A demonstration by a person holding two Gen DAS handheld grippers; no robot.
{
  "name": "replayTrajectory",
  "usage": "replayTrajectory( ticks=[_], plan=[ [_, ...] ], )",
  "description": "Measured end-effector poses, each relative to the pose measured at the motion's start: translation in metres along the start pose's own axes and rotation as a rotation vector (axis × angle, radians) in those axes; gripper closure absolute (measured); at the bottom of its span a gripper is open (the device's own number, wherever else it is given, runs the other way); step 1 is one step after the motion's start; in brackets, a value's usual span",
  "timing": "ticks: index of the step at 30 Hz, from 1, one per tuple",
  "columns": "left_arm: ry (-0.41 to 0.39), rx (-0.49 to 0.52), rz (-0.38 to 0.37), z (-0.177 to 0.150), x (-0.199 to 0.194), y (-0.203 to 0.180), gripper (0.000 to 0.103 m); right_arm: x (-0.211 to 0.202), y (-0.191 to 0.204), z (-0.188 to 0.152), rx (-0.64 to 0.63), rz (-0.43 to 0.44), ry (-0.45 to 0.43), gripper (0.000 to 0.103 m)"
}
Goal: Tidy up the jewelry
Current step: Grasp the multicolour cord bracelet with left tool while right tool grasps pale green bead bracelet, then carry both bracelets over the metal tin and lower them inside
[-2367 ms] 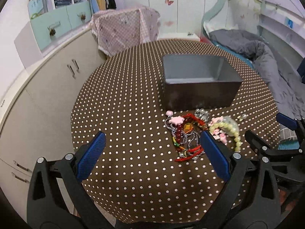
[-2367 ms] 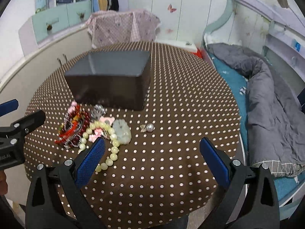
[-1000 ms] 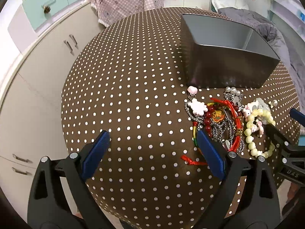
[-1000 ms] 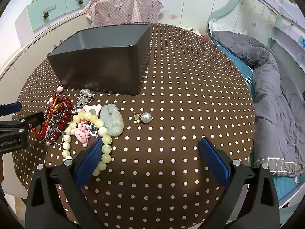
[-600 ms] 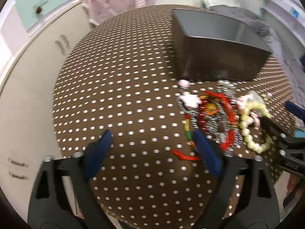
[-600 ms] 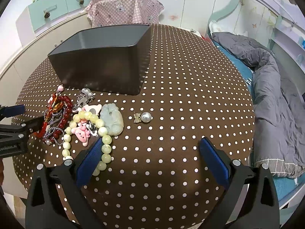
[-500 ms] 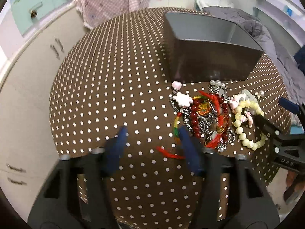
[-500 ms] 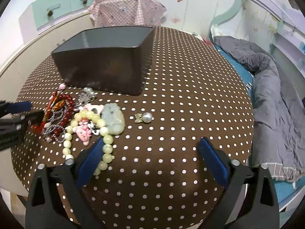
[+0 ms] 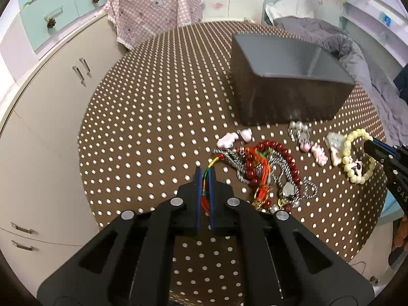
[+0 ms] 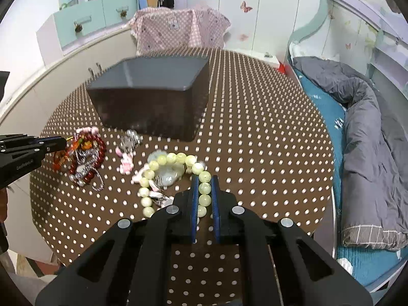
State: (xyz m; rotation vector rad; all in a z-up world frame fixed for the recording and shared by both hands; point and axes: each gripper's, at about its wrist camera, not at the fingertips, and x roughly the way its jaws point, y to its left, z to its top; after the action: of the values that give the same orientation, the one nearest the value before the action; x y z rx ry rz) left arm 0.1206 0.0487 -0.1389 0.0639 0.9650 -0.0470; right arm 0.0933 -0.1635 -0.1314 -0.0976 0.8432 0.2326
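Fingers (image 10: 195, 196) around pale-green bead bracelet (image 10: 176, 158)

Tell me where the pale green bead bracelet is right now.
In the right wrist view the bead bracelet lies on the dotted table in front of the grey box, its near end clamped in the right gripper, right of the red beads.

We see a round worktop (image 9: 153, 117) in brown cloth with white dots, a plain dark grey plastic box (image 9: 288, 86), a dark red bead bracelet (image 9: 270, 158), a pale yellow-green bead bracelet (image 10: 178, 173), a red and rainbow-striped woven cord (image 9: 205, 186) and a pink checked cloth with bear prints (image 10: 178, 29).
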Motion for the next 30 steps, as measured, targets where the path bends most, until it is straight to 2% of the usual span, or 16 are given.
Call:
replayTrajectory(
  ticks=[10,15,17,19,20,22,25,27,28,29,30],
  plan=[
    [-0.125,0.012,0.000,0.021,-0.028,0.003,0.100,-0.025,-0.002,0.017,-0.031,0.016,-0.088,0.095],
    [-0.096,-0.002,-0.045,0.017,-0.024,0.002,0.099,-0.031,-0.002,0.022,-0.034,0.012,-0.102,0.095],
    [-0.038,0.008,-0.028,0.009,-0.013,0.002,0.095,-0.028,-0.003,0.022,-0.030,0.004,-0.095,0.095],
    [0.019,-0.007,-0.003,0.002,-0.001,0.004,0.054,-0.024,-0.004,0.020,-0.025,0.002,-0.078,0.095],
    [0.024,-0.024,0.000,-0.001,0.002,0.006,0.027,-0.021,-0.004,0.019,-0.022,0.005,-0.067,0.095],
    [0.005,-0.053,-0.021,-0.005,0.002,0.009,0.027,-0.019,-0.003,0.017,-0.024,0.003,-0.057,0.095],
    [0.027,-0.058,-0.016,-0.007,0.010,0.010,0.027,-0.017,-0.002,0.015,-0.027,0.010,-0.047,0.095],
    [0.049,-0.033,0.002,-0.009,0.020,0.007,0.037,-0.016,-0.001,0.013,-0.031,0.008,-0.045,0.095],
    [0.027,-0.012,0.001,-0.010,0.018,0.005,0.044,-0.016,0.000,0.014,-0.032,0.006,-0.044,0.095],
    [0.022,0.019,-0.023,-0.010,0.016,0.002,0.062,-0.016,-0.001,0.014,-0.032,0.006,-0.042,0.095],
    [0.022,0.037,-0.041,-0.009,0.014,0.000,0.086,-0.016,-0.001,0.014,-0.033,0.007,-0.042,0.095]
  ],
)
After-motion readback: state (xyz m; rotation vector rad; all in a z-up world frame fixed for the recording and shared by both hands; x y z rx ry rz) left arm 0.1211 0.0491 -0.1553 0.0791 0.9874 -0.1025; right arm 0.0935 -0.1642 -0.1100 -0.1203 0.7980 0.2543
